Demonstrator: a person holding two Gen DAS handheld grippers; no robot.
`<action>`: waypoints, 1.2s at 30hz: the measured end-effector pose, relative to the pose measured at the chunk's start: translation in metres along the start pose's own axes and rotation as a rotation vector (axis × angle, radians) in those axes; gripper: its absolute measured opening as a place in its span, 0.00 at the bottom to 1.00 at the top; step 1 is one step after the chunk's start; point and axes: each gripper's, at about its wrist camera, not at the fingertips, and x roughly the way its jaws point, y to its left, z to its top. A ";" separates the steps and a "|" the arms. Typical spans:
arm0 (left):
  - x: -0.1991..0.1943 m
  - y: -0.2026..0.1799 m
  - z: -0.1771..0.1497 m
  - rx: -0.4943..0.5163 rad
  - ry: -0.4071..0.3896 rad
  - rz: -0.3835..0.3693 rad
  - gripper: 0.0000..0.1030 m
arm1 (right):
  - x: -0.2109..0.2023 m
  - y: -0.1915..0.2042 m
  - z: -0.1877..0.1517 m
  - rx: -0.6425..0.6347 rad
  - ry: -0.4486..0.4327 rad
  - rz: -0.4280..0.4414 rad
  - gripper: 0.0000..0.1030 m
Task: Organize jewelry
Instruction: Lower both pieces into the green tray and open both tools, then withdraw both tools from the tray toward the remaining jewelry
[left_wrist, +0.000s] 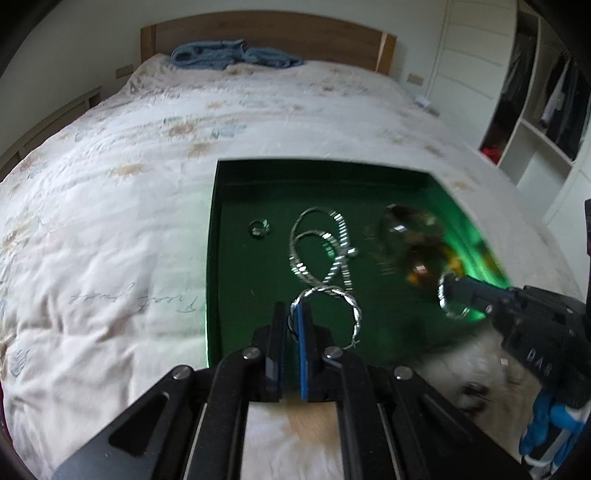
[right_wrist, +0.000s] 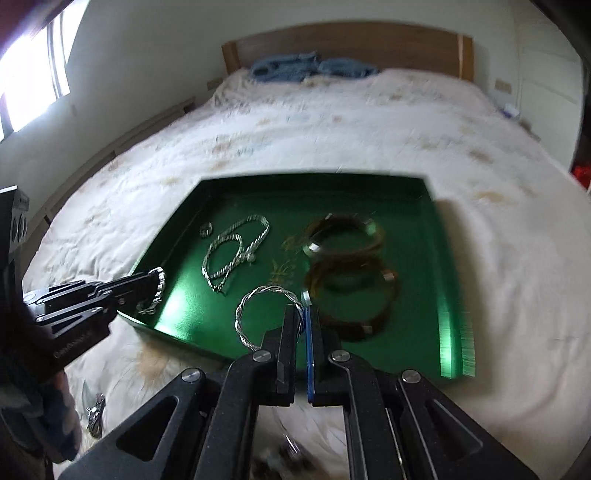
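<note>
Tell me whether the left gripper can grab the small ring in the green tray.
Probably not yet: the left gripper is shut on a twisted silver bangle. Nothing blocks the way to the ring otherwise; it lies alone.

I can make out "DAB" on the right gripper (left_wrist: 448, 291) body. The script on the bedspread (left_wrist: 110, 221), near the tray's (left_wrist: 212, 240) left edge, is unreadable to me.

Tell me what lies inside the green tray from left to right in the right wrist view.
Small ring → silver chain necklace → two brown bangles, one behind the other.
</note>
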 end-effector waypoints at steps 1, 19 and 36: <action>0.009 0.002 0.000 -0.001 0.016 0.009 0.05 | 0.014 0.003 0.001 -0.005 0.028 0.001 0.04; -0.023 -0.009 -0.006 0.073 -0.082 0.028 0.16 | -0.001 0.027 -0.006 -0.065 -0.003 -0.072 0.43; -0.170 -0.036 -0.072 0.150 -0.317 0.099 0.39 | -0.143 0.036 -0.062 -0.088 -0.187 -0.079 0.50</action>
